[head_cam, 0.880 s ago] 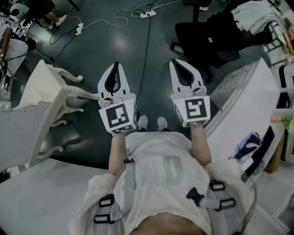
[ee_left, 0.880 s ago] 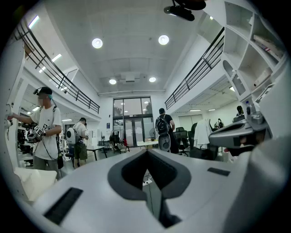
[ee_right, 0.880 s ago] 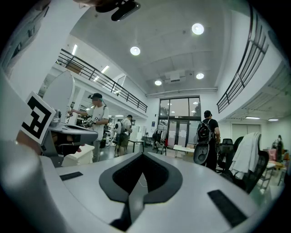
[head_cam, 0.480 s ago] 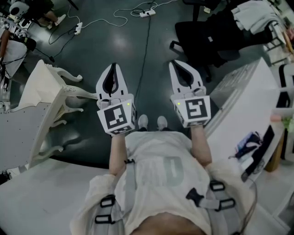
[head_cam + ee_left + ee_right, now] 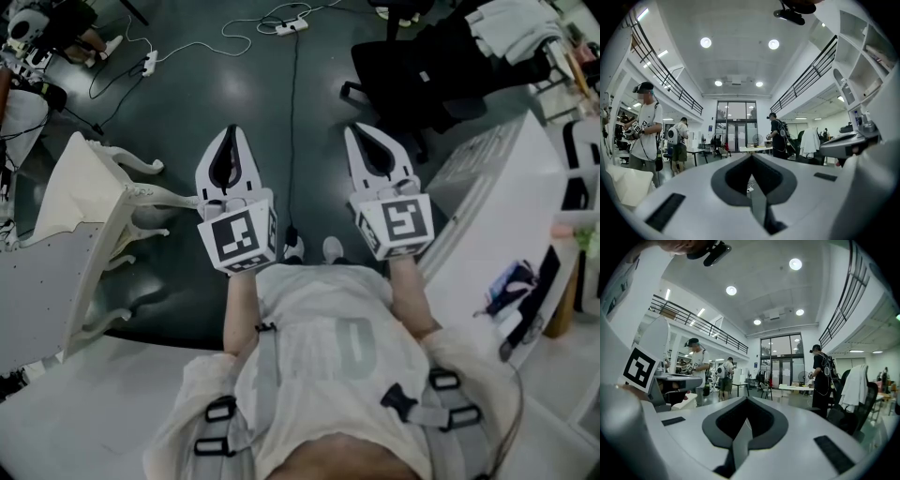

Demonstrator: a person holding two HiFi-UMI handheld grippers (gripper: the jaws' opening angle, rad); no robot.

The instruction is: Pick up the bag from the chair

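Observation:
A black office chair [image 5: 412,70] stands on the dark floor ahead and to the right, with a dark bulk on its seat. I cannot tell whether that bulk is the bag. A white garment [image 5: 511,23] hangs over its back and also shows in the right gripper view as a white garment [image 5: 855,383]. My left gripper [image 5: 232,133] and right gripper [image 5: 355,129] are held side by side in front of the person's chest. Both point forward and are shut, with nothing between the jaws. The left gripper [image 5: 751,157] and right gripper [image 5: 746,401] face an open hall, well short of the chair.
A white carved piece of furniture [image 5: 89,192] stands at the left. A white table [image 5: 497,202] is close on the right. A cable [image 5: 293,103] runs along the floor between the grippers to a power strip [image 5: 286,26]. Several people [image 5: 644,126] stand in the hall.
Both grippers stay shut and keep their places in front of the chest. The head view has shifted slightly, so the floor and chair sit a little differently in it.

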